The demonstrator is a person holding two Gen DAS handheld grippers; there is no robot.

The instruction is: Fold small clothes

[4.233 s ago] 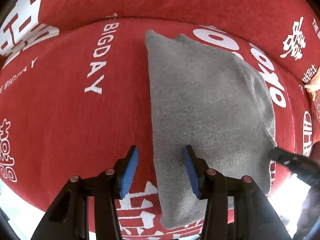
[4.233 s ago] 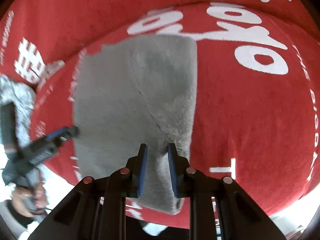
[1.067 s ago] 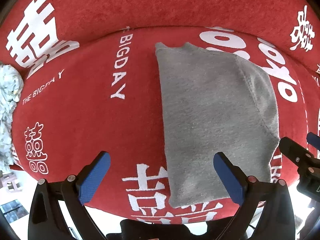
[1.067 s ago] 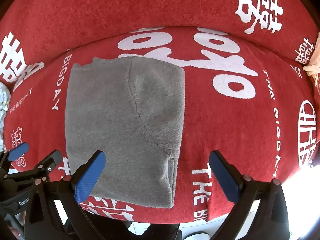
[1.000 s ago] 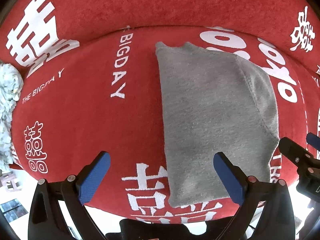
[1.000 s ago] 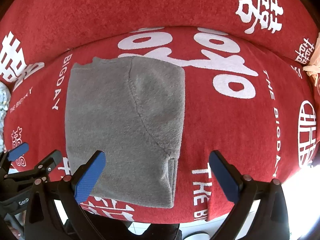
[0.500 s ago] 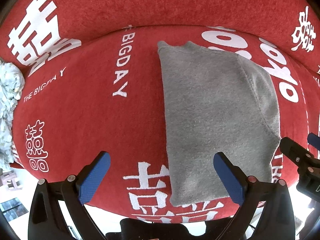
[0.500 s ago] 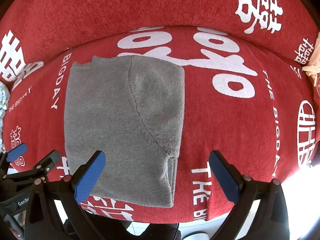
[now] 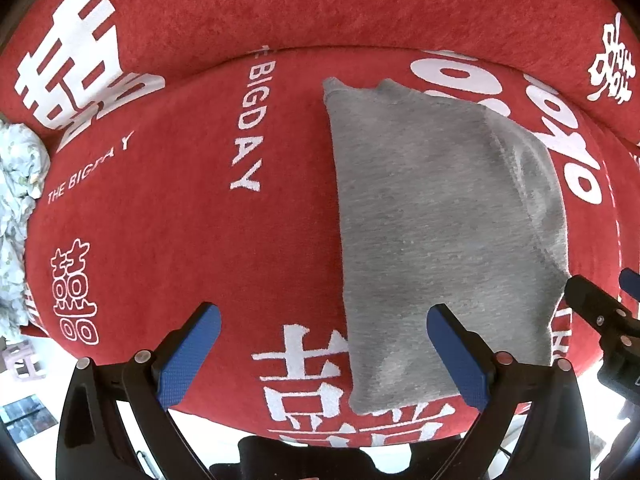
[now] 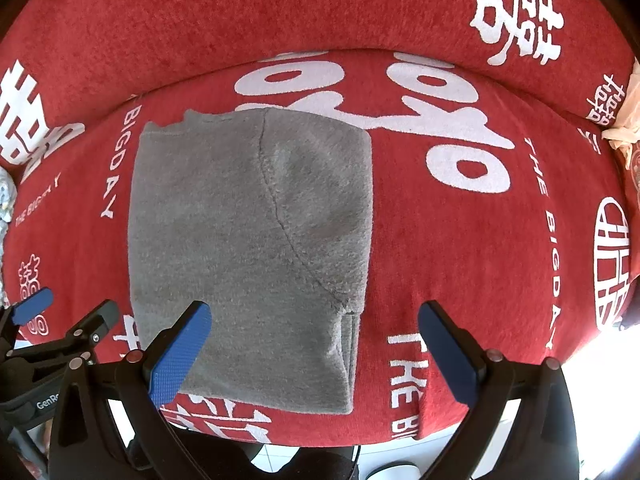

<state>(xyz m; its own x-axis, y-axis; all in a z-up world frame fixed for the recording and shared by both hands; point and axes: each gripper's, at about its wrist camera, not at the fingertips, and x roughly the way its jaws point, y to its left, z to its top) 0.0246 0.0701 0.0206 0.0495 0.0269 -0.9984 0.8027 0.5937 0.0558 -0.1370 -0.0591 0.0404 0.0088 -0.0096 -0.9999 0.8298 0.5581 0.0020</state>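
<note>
On a red plush cover [image 10: 460, 260], a folded grey fleece garment [image 10: 248, 240] is framed by both tools, left [image 9: 324, 356] and right [image 10: 316, 344], spread wide and empty; its layers could be shifted by careless regrasping.

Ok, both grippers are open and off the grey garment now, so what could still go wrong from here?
The grey garment has its near edge right at the front lip of the red cushion, so a nudge might slide it off. The folded flap's corner by the seam looks loose; a clumsy regrasp may undo the fold. The left gripper and right gripper sit close together, so they could collide.
</note>
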